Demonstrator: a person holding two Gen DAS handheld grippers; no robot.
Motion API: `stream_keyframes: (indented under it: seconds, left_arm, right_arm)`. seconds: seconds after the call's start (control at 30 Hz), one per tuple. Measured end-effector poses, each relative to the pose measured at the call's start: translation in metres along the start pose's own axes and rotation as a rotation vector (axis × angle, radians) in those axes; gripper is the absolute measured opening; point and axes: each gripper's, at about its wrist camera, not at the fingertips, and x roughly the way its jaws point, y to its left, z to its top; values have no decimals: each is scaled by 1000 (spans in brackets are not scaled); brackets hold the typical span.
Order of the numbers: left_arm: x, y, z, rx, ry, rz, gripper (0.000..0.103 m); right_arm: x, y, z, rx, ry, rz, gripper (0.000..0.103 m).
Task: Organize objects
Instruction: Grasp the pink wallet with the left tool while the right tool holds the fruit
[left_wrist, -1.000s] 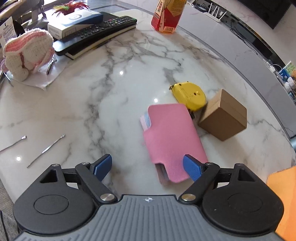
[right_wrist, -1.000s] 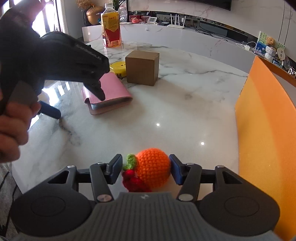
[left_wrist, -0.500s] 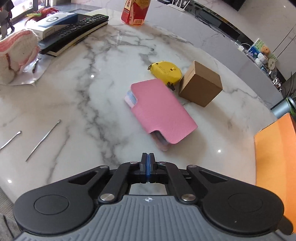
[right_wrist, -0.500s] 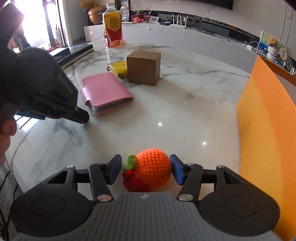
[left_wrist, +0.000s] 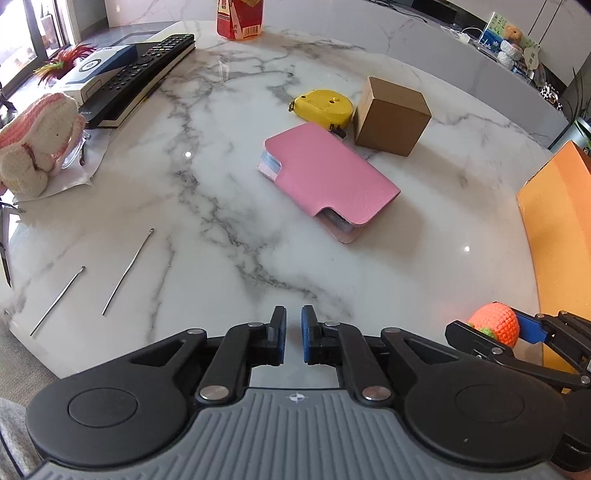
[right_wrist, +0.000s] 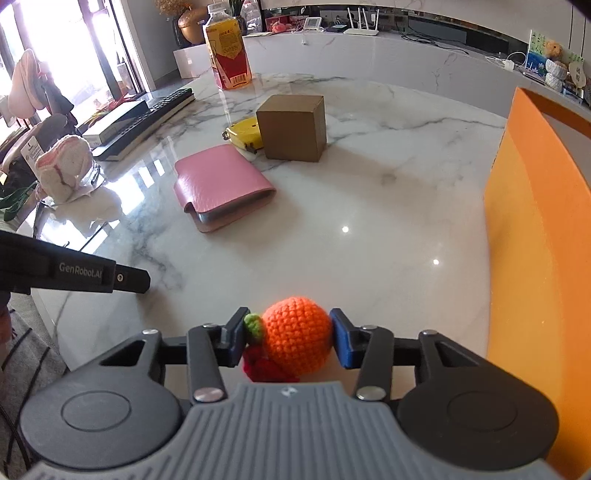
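Marble desk (right_wrist: 388, 177), near edge: my right hand-held gripper (right_wrist: 288, 338) closing on crocheted orange (right_wrist: 297, 334), pads touching, beside orange bin (right_wrist: 535, 221), I judge its destination. Left hand-held gripper (left_wrist: 293, 334) clenched, empty. Pink wallet (left_wrist: 328, 177) mid-desk, unsorted.

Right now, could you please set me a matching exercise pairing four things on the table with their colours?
Things:
1. tape measure
2. card holder
3. cardboard box
4. remote control

Colours:
A. black
B. pink
C. yellow
D. brown

Pairs: 1-C, 2-B, 3-D, 4-A
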Motion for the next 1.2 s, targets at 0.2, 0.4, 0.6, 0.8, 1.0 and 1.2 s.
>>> stream_keyframes:
  seconds: [0.2, 0.4, 0.6, 0.8, 1.0, 1.2]
  left_arm:
    - [-4, -3, 22, 127, 6, -13, 52]
    - [-1, -14, 52, 320, -25, -50, 75]
    - [25, -20, 70, 473, 28, -62, 72]
    - [43, -13, 80, 482, 47, -119, 49]
    - [47, -10, 86, 419, 40, -157, 45]
    - [41, -11, 75, 445, 54, -134, 45]
  right_arm:
    - [-10, 2, 27, -35, 46, 41, 48]
    - [-2, 10, 68, -159, 123, 61, 48]
    - [13, 16, 97, -260, 169, 53, 48]
    - [24, 20, 110, -283, 186, 57, 48]
    - [29, 21, 109, -268, 192, 58, 48]
    - [22, 19, 104, -249, 188, 55, 48]
